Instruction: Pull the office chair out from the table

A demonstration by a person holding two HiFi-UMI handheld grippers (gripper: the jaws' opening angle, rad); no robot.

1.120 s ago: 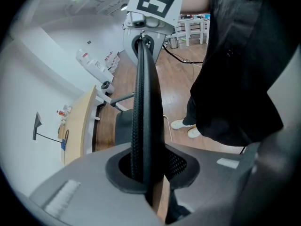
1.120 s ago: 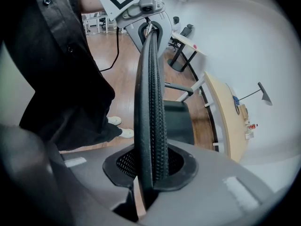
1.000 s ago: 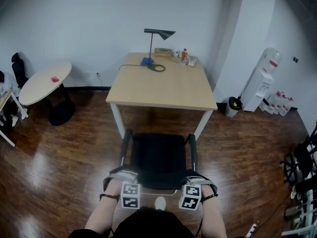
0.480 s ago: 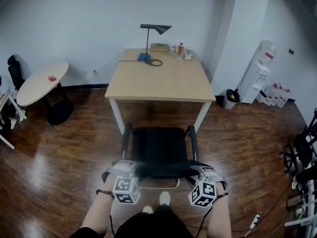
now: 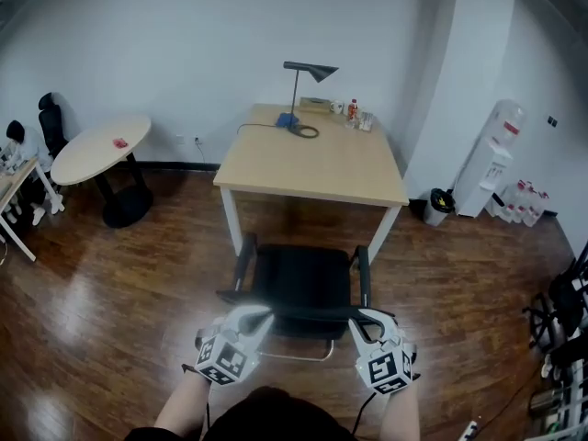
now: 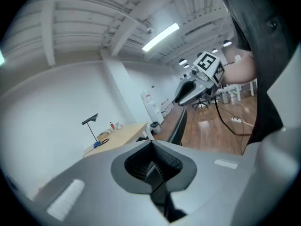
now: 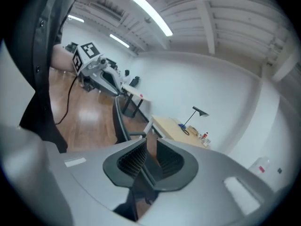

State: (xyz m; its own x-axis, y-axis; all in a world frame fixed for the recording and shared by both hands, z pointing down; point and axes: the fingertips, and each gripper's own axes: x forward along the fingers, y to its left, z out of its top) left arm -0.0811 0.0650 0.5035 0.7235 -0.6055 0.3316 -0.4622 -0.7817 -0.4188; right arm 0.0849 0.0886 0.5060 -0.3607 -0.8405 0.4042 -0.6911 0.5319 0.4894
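The black office chair stands on the wood floor just in front of the near edge of the light wooden table. Its backrest's top edge runs between my two grippers. My left gripper hovers by the backrest's left corner, tilted; it has just closed and is shut with nothing in it. By the right corner is my right gripper. Its jaws have just been closing and stand a narrow slit apart, with nothing between them. Each gripper view shows the other gripper beyond the backrest's edge.
A black desk lamp, bottles and small items stand at the table's far edge. A round white table is at the left, a water dispenser and a dark bin at the right. Dark equipment crowds the right edge.
Both grippers have come off the top corners of the chair's backrest, risen and tipped up towards level. The chair has stayed in place in front of the table.
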